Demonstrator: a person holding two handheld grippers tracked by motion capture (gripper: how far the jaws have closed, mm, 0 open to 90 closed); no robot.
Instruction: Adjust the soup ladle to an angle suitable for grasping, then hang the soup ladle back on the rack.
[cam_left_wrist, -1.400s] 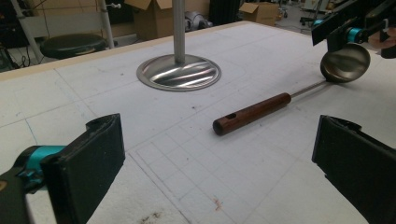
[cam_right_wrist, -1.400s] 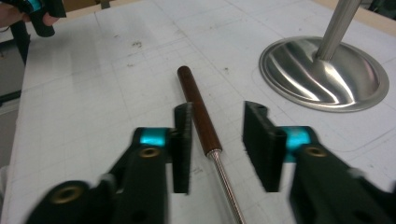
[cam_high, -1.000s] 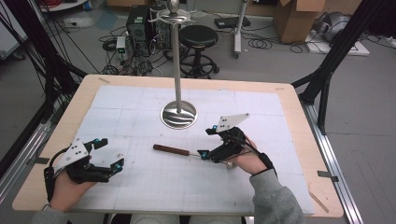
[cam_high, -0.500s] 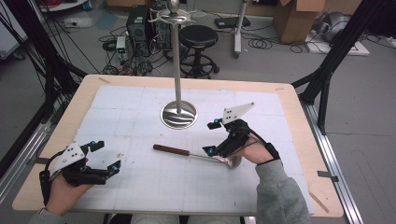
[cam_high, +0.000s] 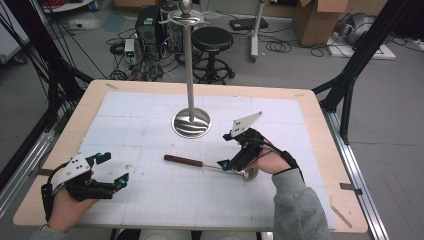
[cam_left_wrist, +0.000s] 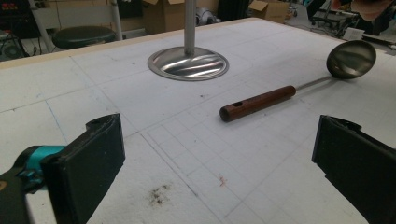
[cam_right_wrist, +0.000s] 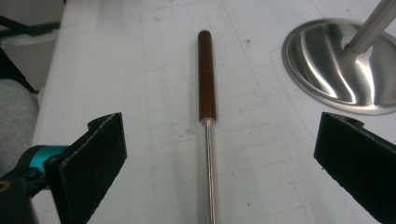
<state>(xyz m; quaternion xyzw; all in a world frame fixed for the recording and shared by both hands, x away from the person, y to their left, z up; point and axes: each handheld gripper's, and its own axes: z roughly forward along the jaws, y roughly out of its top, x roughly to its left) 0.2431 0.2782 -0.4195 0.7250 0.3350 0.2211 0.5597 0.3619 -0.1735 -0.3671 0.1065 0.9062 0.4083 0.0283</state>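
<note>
1. Basically, bench with the hanging stand in the middle.
2. My left gripper idles, jaws apart, empty.
3. My right gripper: jaws have just been opening, now wide either side of the shaft, not pressing.
4. Ladle lies flat near the stand base; hanging likely still left.

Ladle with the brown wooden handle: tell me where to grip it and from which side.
Grip the steel ladle with the brown wooden handle on that round handle, probably from straight above, jaws across it. It lies flat on the white gridded mat with free mat on both sides. The thin shaft looks slippery. The right gripper already straddles the shaft, jaws open, just opened.
</note>
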